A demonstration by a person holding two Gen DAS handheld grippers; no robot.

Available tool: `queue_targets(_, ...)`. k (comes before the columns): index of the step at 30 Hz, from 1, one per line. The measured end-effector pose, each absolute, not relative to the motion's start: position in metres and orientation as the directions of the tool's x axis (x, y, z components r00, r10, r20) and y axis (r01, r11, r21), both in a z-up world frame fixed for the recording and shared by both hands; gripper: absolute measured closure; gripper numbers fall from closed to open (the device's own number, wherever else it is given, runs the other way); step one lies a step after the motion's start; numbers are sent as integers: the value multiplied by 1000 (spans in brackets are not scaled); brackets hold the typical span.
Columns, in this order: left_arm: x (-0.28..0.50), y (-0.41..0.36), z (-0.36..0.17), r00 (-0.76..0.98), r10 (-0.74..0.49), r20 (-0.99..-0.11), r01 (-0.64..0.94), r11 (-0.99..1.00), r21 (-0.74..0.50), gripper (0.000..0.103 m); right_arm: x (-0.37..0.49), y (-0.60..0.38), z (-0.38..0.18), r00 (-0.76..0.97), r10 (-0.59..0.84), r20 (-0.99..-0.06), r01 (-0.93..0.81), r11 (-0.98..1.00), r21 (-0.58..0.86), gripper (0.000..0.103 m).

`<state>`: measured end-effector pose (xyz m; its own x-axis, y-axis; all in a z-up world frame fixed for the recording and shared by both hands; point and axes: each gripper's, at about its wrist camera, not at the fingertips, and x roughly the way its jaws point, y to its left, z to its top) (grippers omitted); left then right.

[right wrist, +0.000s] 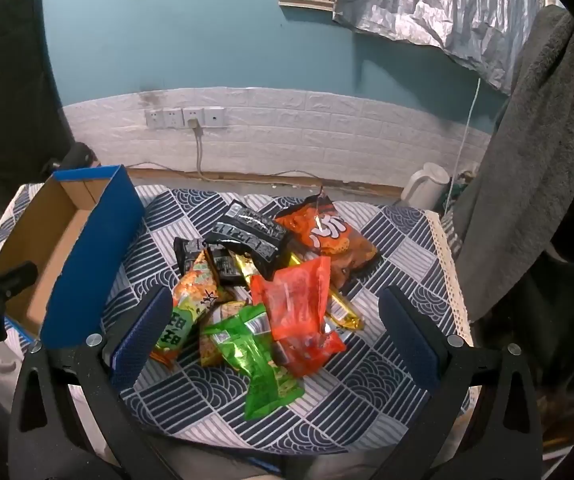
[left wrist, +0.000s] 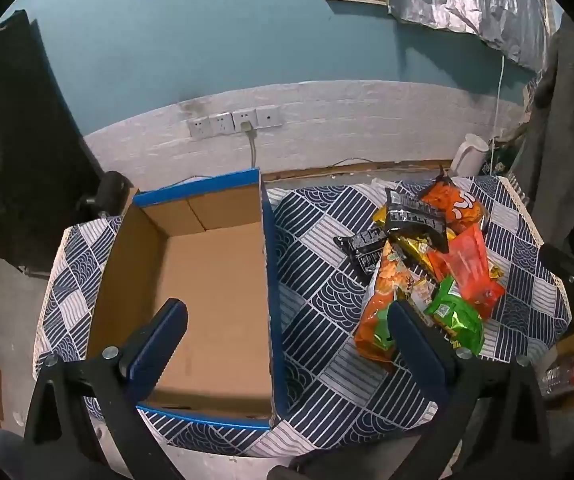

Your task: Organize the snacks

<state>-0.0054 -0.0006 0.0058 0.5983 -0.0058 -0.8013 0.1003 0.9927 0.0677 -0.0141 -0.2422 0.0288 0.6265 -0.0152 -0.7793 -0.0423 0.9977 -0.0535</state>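
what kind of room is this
Probably a lived-in room at home, maybe a bedroom or a rented flat. A small table under a patterned cloth stands near a teal wall with sockets, a white kettle sits on the floor, and a grey towel hangs at the right.

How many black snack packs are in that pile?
2. A large black pack lies on top at the back of the pile; a smaller black pack sits to its left, partly buried. More may be hidden underneath.

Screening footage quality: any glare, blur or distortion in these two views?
Left wrist: strong fisheye bending of the wall line, dark vignette corners, sharp open blue cardboard box. Right wrist: same bending, glare spots on the shiny green snack packet; no motion blur.
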Motion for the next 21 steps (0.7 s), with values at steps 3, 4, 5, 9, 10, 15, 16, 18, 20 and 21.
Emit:
queue_targets(3, -4, 1, 2, 584, -12, -812, 100, 993, 58, 1, -14, -241, 29, 626, -11, -780, -46, 998, -51, 2)
queue_targets(4, -4, 3, 1, 582, -13, -813, 96, 994, 53, 1, -13, -241, 29, 625, -10, -780, -48, 998, -51, 2)
queue_targets(5, -4, 3, 1, 581, -13, -814, 94, 994, 52, 1, -13, -240, 29, 625, -9, -781, -49, 997, -51, 2)
queue_targets(9, -4, 4, 2, 590, -4, -807, 87, 995, 58, 1, -13, -240, 28, 623, -9, -782, -48, 998, -49, 2)
queue_targets(10, -4, 4, 2, 592, -4, -806, 86, 995, 57, 1, -13, -240, 28, 622, -7, -783, -48, 998, -47, 2)
queue_targets(15, -5, 4, 2, 588, -8, -809, 85, 995, 51, 1, -14, -239, 26, 618, -4, -786, -52, 998, -46, 2)
queue_targets(16, -5, 4, 2, 587, -7, -810, 84, 995, 52, 1, -14, -239, 25, 618, -4, -786, -51, 998, -46, 2)
queue_targets(18, -4, 4, 1, 585, -6, -811, 83, 995, 53, 1, -13, -239, 26, 619, -4, -785, -51, 998, -46, 2)
queue_targets(20, -3, 5, 1, 582, -3, -813, 79, 996, 53, 1, -14, -239, 25, 619, -5, -785, -51, 998, -46, 2)
queue_targets(21, -3, 5, 1, 581, -2, -814, 77, 996, 52, 1, -13, -239, 26, 618, -5, -786, -51, 998, -46, 2)
